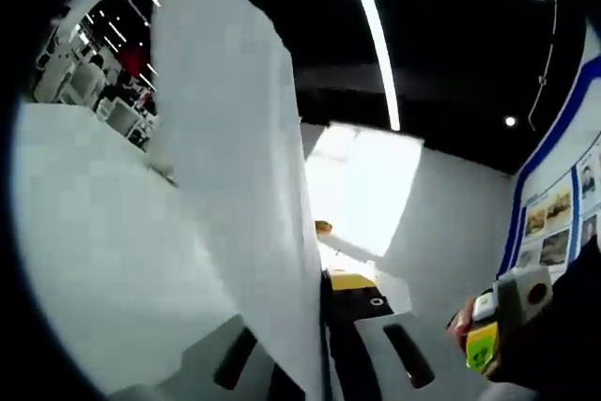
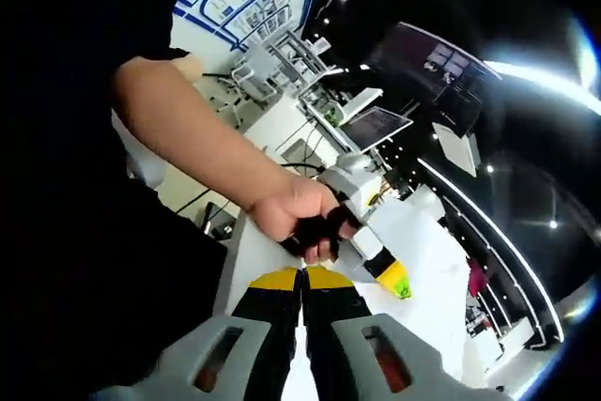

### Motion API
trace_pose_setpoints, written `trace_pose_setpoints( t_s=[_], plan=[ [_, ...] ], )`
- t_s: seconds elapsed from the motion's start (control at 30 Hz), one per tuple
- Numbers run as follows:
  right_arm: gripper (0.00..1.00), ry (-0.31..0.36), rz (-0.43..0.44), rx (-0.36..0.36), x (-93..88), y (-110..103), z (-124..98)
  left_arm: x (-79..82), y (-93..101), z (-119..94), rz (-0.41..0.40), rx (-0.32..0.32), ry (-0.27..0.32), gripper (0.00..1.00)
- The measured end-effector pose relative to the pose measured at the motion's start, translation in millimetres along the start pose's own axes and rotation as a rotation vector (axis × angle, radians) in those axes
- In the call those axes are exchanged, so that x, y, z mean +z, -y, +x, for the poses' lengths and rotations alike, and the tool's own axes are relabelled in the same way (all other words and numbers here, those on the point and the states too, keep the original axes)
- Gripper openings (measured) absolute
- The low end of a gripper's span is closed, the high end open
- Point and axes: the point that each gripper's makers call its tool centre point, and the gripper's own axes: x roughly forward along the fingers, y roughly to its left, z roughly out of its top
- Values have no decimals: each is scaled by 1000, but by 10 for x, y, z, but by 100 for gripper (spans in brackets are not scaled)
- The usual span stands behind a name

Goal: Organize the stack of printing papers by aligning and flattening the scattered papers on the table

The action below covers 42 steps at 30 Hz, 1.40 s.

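While the left gripper (image 1: 324, 363) lifts the white printing papers (image 1: 230, 185) upright off the table — likely to square their edges — its jaws pinch the sheets' lower edge; the right gripper (image 2: 302, 326), jaws together, seems clamped on the same thin edge, near the person's hand (image 2: 300, 218)

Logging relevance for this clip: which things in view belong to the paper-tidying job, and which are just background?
Job:
- paper sheets, held upright between the left gripper jaws
- right gripper, jaws together on a paper edge
- table
- person's hand on the left gripper's handle

Background:
- wall posters
- ceiling light strip
- laptop
- shelving
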Motion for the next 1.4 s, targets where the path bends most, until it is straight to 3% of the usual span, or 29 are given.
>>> trace_pose_setpoints(
  t_s=[0.1,0.2,0.4,0.5,0.67,0.73,0.83,0.97,1.23,1.4],
  plan=[
    [4,37,132,-20,-19,46,-55,32,6,-24,48,20,11,5],
    [12,105,336,-28,-26,111,-178,63,4,-47,53,18,27,5],
    [21,199,497,-97,-49,356,-556,88,61,-52,73,-14,41,5],
    [26,285,585,-159,-38,578,-832,94,92,-55,80,-35,44,5],
    [33,268,713,-315,-377,996,-1118,101,212,-60,104,-100,53,5],
    [36,290,791,-362,-495,1163,-1203,94,233,-60,113,-109,51,5],
    [37,331,812,-407,-551,1334,-1297,88,254,-58,122,-120,49,5],
    [37,316,822,-440,-681,1490,-1349,85,278,-58,132,-131,49,5],
    [38,291,825,-446,-821,1701,-1426,61,291,-44,133,-141,36,5],
    [42,247,849,-410,-1007,1778,-1393,35,316,-34,138,-151,24,5]
  ],
)
